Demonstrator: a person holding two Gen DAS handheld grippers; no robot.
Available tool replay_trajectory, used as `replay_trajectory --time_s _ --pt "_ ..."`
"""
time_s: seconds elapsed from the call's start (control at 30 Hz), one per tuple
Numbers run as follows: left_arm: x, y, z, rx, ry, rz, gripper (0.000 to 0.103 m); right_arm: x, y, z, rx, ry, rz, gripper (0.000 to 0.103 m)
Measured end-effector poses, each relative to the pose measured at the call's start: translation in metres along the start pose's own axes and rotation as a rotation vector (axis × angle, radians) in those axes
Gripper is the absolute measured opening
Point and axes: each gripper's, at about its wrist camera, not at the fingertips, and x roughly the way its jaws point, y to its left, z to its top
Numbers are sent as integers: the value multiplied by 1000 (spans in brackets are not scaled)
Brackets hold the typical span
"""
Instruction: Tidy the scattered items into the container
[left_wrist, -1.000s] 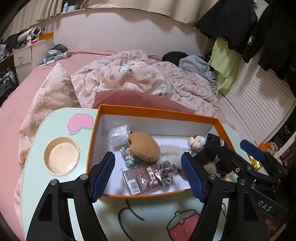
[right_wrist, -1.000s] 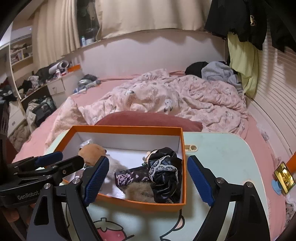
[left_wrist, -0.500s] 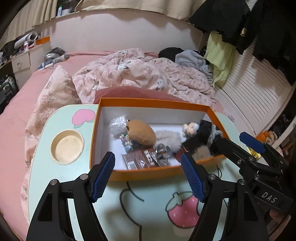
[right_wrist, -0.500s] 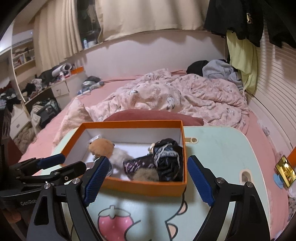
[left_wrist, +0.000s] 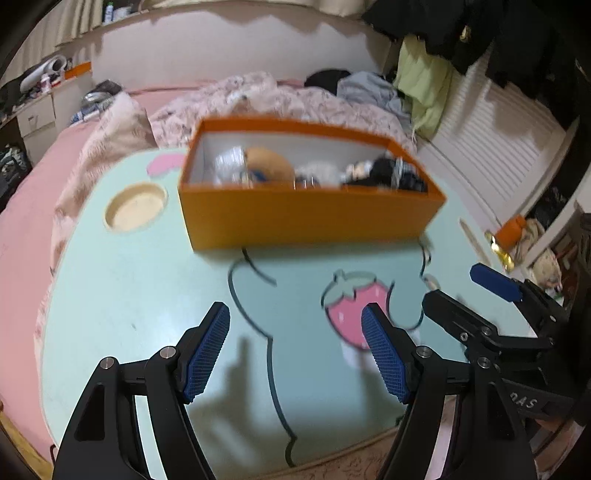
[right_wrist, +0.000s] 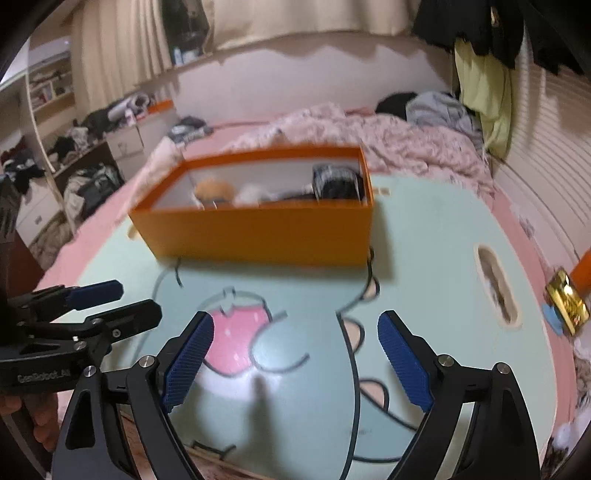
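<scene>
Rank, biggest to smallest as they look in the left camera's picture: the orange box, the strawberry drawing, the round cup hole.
1. orange box, clearly largest.
2. strawberry drawing.
3. round cup hole.
The last two look close; the strawberry lies nearer the camera and is partly hidden behind a gripper finger, so their order is unsure.

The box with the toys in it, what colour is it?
Orange box, white inside; clearest in the left wrist view.

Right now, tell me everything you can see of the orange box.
The orange box is an open, lidless rectangular carton, cardboard by its look, orange outside and white inside. It stands upright and flat on the mint table, far from both grippers. A tan plush, white fluff and dark lacy fabric lie inside, blurred. Nothing else touches it.
</scene>
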Motion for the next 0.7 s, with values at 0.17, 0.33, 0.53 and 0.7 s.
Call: replay_trajectory --time_s 0.17,0.33,0.53,0.7 --pt "21 1 -10 4 55 67 79 27 -12 -10 48 114 -64 94" --pt "28 -12 -22 70 52 164 103 32 -13 -14 30 134 -158 103" --pt "27 -13 -23 76 43 156 103 32 -12 -16 23 133 -159 103" --pt "30 -10 -22 97 38 141 103 32 -12 -16 23 133 -159 103"
